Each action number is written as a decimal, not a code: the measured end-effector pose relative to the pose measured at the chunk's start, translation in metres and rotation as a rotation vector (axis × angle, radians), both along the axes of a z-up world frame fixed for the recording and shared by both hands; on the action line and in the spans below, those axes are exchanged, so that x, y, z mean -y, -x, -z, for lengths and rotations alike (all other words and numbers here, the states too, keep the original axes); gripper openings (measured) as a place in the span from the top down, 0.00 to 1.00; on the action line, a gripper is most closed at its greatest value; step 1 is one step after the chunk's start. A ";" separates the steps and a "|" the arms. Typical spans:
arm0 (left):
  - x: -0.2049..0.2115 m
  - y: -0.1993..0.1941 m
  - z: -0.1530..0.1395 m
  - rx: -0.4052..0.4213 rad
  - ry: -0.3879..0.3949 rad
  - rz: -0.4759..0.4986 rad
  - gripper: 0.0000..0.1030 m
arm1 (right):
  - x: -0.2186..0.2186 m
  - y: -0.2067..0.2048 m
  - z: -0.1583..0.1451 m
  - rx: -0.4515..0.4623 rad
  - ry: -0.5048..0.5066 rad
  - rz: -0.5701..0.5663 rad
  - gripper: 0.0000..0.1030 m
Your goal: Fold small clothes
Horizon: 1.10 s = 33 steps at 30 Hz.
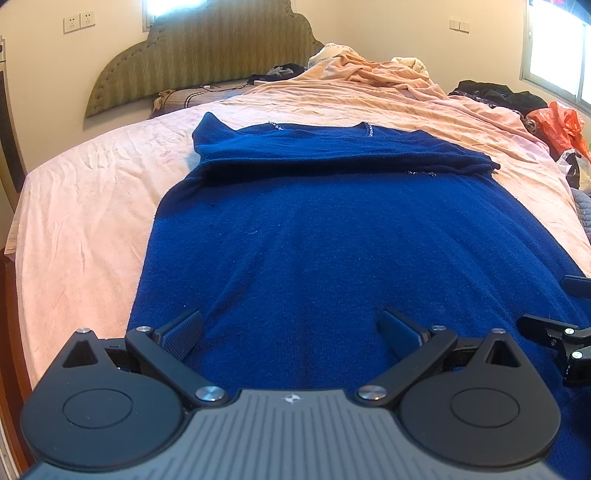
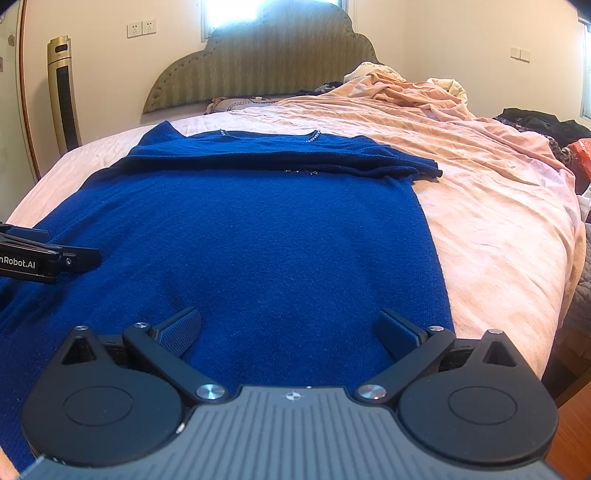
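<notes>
Sweater: blue sweater (image 1: 332, 229) flat on bed (image 1: 81, 206), sleeves folded across far end
Left gripper (image 1: 291, 332): jaws wide, empty
Right gripper (image 2: 290, 330): jaws wide, empty

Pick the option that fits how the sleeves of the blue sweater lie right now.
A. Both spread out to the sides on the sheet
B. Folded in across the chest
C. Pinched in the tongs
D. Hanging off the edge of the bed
B: the sleeves lie folded across the upper part of the blue sweater, and both tongs, left and right, are open and empty.

cream walls (image 2: 443, 33), green padded headboard (image 2: 258, 55), pink bedsheet (image 2: 498, 221), bright window (image 1: 554, 55)
</notes>
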<state>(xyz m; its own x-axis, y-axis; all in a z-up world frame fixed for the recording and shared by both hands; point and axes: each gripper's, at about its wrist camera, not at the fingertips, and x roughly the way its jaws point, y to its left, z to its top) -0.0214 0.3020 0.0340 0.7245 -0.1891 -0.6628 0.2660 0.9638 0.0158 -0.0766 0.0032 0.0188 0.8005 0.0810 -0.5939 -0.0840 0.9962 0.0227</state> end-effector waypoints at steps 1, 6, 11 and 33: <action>0.000 0.000 0.000 0.000 -0.001 0.000 0.00 | 0.000 0.000 0.000 0.000 0.000 0.000 0.00; 0.001 0.000 0.000 0.000 -0.003 -0.001 0.00 | 0.000 0.001 0.000 0.003 0.004 0.003 0.00; 0.001 0.000 0.000 -0.001 -0.003 0.000 0.00 | -0.001 0.004 0.000 0.004 0.007 0.004 0.00; 0.002 0.001 0.000 -0.002 -0.011 -0.004 0.00 | -0.003 0.010 0.001 0.003 0.011 0.010 0.00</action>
